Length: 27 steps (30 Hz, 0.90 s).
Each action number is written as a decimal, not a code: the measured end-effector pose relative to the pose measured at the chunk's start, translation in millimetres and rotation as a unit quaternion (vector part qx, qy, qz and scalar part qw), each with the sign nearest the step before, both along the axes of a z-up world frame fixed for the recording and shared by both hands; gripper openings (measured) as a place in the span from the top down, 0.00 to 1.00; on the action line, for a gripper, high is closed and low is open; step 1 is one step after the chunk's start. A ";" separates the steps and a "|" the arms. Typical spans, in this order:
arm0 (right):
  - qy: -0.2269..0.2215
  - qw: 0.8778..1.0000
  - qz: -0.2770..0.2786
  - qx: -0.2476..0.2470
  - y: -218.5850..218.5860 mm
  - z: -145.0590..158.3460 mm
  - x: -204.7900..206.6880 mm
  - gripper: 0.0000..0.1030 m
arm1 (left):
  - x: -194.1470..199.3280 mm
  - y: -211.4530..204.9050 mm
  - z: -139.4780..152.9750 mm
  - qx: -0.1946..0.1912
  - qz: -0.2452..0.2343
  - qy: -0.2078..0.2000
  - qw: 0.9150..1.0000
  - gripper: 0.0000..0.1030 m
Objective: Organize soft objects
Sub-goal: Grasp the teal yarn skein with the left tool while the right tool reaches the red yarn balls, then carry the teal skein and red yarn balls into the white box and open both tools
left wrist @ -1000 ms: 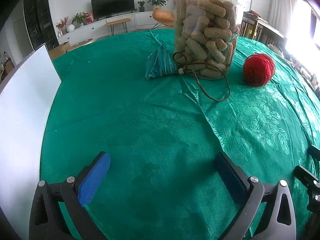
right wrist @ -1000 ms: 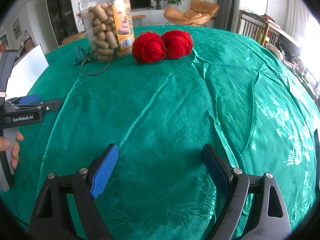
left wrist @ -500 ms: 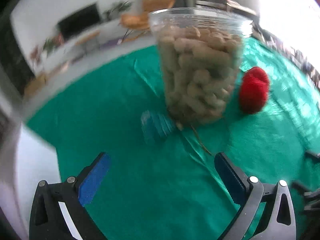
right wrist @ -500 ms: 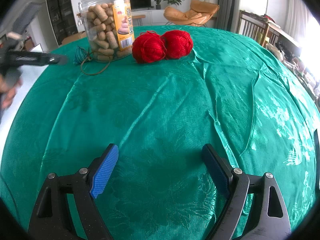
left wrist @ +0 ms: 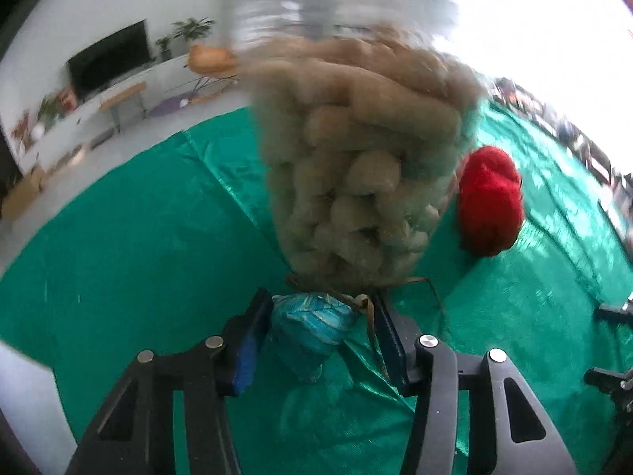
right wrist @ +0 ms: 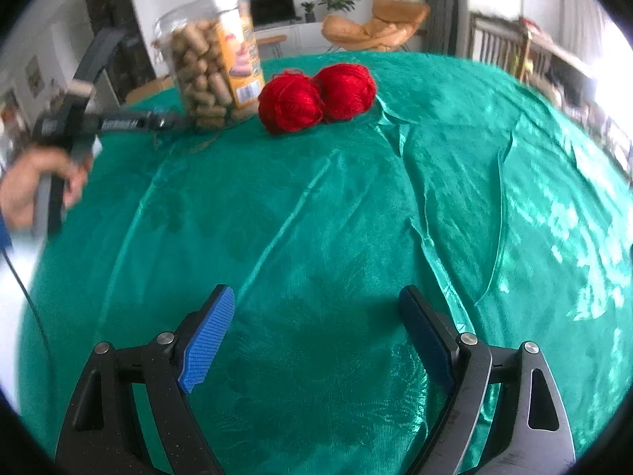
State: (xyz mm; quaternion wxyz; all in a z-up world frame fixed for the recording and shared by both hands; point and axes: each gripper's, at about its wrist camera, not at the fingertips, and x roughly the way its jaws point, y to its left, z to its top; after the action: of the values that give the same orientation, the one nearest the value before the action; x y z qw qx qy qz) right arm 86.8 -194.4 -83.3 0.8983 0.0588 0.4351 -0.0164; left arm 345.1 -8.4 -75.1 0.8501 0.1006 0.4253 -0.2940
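A teal striped pouch [left wrist: 310,324] with a brown cord lies on the green tablecloth [left wrist: 138,237], right in front of a clear jar [left wrist: 356,182] of tan cork-like pieces. My left gripper [left wrist: 320,304] is closing, the pouch between its blue pads, which press its sides. To the right of the jar is a red yarn ball [left wrist: 490,202]. The right wrist view shows two red yarn balls [right wrist: 292,105] [right wrist: 346,87] beside the jar [right wrist: 205,67]. My right gripper [right wrist: 316,297] hovers open over bare cloth, holding nothing.
A white board [left wrist: 23,388] lies at the table's left edge. A person's hand [right wrist: 27,186] holds the left gripper's handle at the left of the right wrist view. The cloth [right wrist: 474,182] is wrinkled on the right. A TV, chair and plants stand in the room behind.
My left gripper has moved forward to the jar's foot and narrowed from wide open onto the teal pouch. The right gripper has stayed in place, open.
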 end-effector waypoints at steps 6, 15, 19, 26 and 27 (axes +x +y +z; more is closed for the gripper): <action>-0.029 0.988 -0.047 0.144 -51.8 53.6 72.0 0.15 | -21.9 17.6 -2.0 -0.019 0.071 0.010 0.997 0.51; 0.094 0.986 -0.047 0.127 -47.3 23.2 199.8 0.46 | -115.7 56.7 52.9 -0.104 0.170 0.000 0.980 0.51; 0.058 0.992 0.009 0.116 -36.5 59.4 144.8 0.48 | -162.0 99.0 107.2 -0.134 0.181 -0.036 0.974 0.51; 0.024 0.959 0.219 0.179 106.1 163.9 60.1 0.48 | -238.2 217.7 170.0 -0.115 0.272 -0.082 0.952 0.50; 0.021 0.949 0.255 0.183 139.3 175.2 52.1 0.47 | -246.8 231.9 172.0 -0.094 0.292 -0.086 0.948 0.49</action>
State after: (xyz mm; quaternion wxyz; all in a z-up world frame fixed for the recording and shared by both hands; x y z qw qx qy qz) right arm 138.8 -55.2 91.9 0.8372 0.1095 0.4496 0.2917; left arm 98.2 223.5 96.9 0.9377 -0.0838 0.3315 -0.0619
